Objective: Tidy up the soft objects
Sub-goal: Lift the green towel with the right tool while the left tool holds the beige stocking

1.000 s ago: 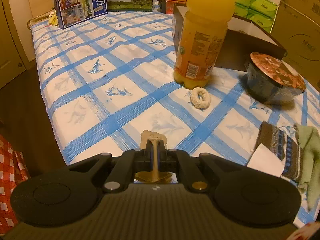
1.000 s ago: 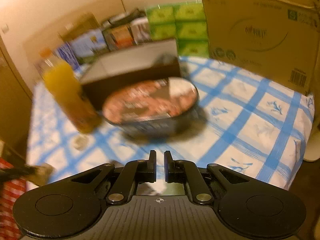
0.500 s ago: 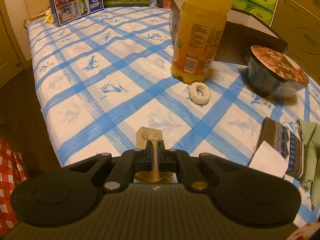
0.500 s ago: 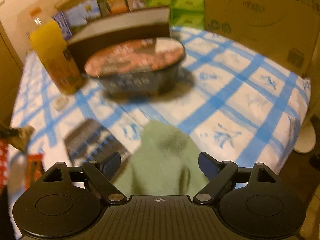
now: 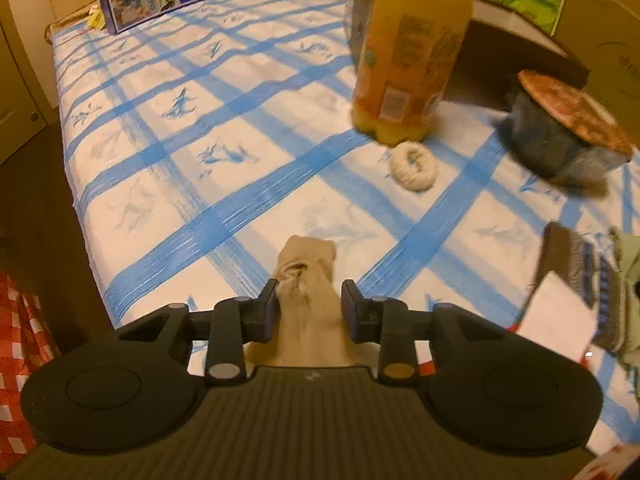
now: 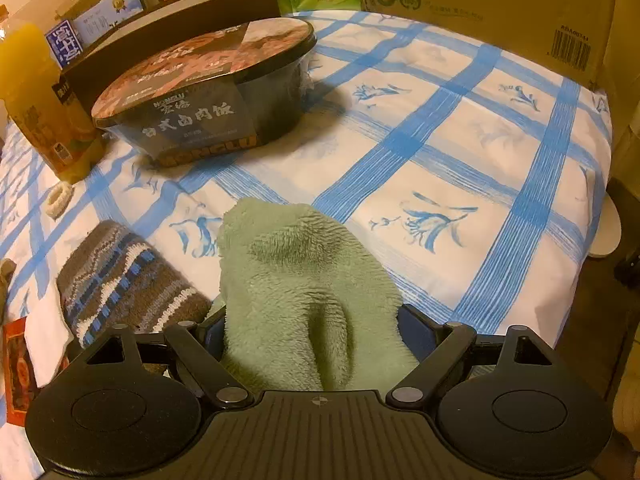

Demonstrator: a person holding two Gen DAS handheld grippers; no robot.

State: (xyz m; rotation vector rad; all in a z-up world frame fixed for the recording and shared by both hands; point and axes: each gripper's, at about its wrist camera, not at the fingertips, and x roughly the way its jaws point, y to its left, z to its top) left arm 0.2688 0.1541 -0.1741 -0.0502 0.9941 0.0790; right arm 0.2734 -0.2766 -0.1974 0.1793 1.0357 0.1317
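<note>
The left gripper (image 5: 308, 304), clamped on the beige sock (image 5: 310, 300) a second ago, is opening its fingers around it at the table's near edge, while the right gripper (image 6: 316, 324), formerly shut, now stands spread around the green sock (image 6: 296, 280) lying beside the striped sock (image 6: 120, 276).

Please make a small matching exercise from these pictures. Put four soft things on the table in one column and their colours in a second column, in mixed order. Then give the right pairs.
Things
1. fluffy sock
2. knitted sock
3. thin stocking
4. hair tie

Colours
A. white
B. pale green
C. beige
D. brown with blue and white stripes

Right pairs: 1-B, 2-D, 3-C, 4-A
</note>
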